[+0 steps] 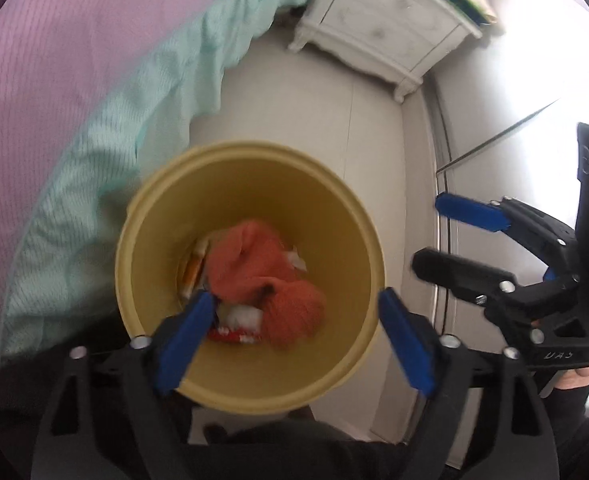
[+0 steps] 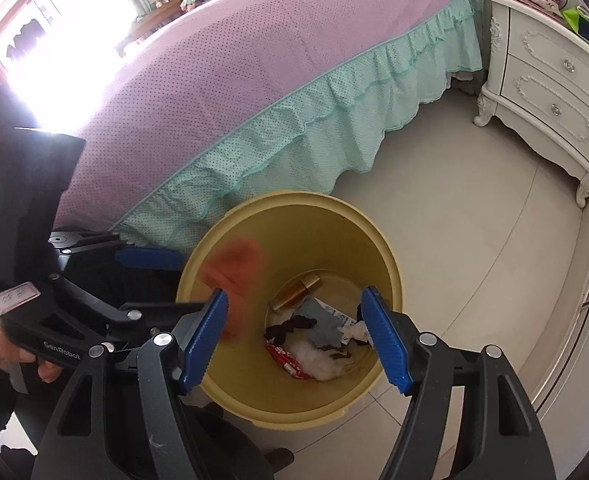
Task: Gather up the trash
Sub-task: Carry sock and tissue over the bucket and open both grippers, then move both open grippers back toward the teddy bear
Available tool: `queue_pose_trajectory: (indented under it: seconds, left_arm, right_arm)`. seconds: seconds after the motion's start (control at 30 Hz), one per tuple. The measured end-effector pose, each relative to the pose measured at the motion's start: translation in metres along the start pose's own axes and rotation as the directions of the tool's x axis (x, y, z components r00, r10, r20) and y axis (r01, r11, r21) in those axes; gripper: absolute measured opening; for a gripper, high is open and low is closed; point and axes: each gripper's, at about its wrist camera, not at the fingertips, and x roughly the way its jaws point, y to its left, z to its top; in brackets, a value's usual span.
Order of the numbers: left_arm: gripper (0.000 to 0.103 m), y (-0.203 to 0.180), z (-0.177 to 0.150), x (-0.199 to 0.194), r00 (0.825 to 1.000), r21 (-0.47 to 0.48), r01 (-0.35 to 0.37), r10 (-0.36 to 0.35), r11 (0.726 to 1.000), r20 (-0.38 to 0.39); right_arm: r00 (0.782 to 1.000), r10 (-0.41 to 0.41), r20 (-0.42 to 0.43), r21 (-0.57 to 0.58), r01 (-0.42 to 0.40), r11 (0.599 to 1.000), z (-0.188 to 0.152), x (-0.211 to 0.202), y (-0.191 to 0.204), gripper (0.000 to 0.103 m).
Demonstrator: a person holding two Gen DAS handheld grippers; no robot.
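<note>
Left wrist view: I am hovering both spread, empty grippers, left gripper (image 1: 290,336) and right gripper (image 2: 296,338), over the yellow bin (image 1: 150,216) so the orange cloth (image 1: 254,264) is dropping inside.

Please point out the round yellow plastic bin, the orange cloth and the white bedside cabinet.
Round yellow plastic bin (image 2: 378,240): right wrist view, far rim.
Orange cloth (image 1: 254,260): left wrist view, its middle.
White bedside cabinet (image 2: 550,80): right wrist view, drawer front.
</note>
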Motion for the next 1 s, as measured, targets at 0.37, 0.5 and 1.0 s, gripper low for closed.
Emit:
queue_pose_trajectory:
  seconds: [0.37, 0.5, 1.0]
  left_arm:
    - [0.087, 0.009, -0.005, -0.007, 0.998, -0.013, -0.045, 0.046, 0.999, 0.047]
    - [0.087, 0.014, -0.006, -0.018, 0.995, -0.029, -0.067, 0.069, 0.997, 0.077]
    - [0.09, 0.048, -0.049, -0.131, 0.913, -0.117, -0.233, 0.258, 0.966, 0.316]
  right_arm:
    - [1.0, 0.01, -0.007, -0.03, -0.01, 0.999, 0.003, 0.001, 0.011, 0.067]
    - [1.0, 0.008, -0.006, -0.036, -0.008, 0.999, 0.004, -0.001, 0.015, 0.067]
    - [0.996, 0.078, 0.035, -0.181, -0.071, 0.981, 0.027, -0.013, 0.078, 0.071]
